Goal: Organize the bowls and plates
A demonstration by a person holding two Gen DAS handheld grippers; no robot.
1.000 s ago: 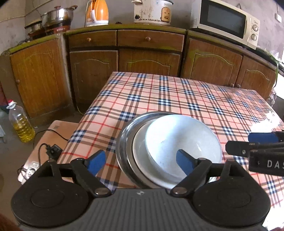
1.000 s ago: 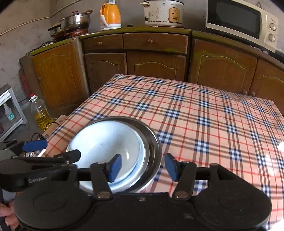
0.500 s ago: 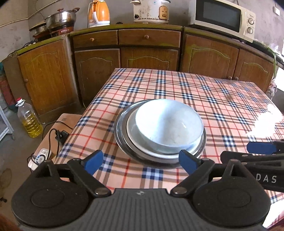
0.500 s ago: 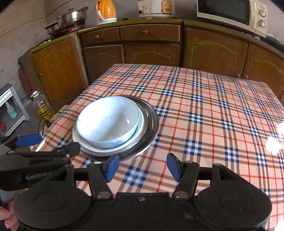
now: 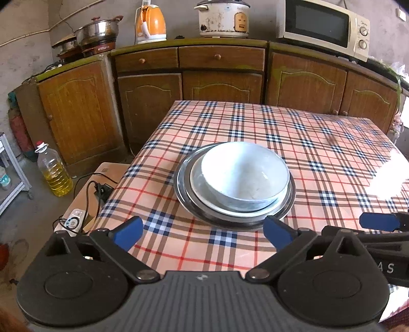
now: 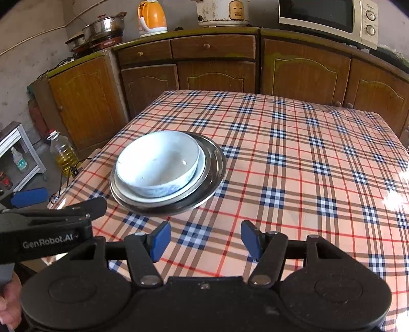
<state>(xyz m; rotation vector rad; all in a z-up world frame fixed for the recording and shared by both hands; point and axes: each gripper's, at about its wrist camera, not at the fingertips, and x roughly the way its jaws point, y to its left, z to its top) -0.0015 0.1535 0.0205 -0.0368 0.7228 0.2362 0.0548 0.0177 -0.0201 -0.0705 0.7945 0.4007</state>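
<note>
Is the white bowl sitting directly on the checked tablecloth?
No, the white bowl rests on a white plate stacked in a steel dish, not on the tablecloth.

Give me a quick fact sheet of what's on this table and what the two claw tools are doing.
stack: white bowl in white plate on metal plate
surface: checked tablecloth
left gripper: jaws just opened wider, nothing between, short of stack
right gripper: open, holds nothing
background: microwave, orange kettle

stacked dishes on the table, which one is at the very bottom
The metal plate, shiny steel and the widest. A white plate sits on it, and the white bowl on top.
</note>
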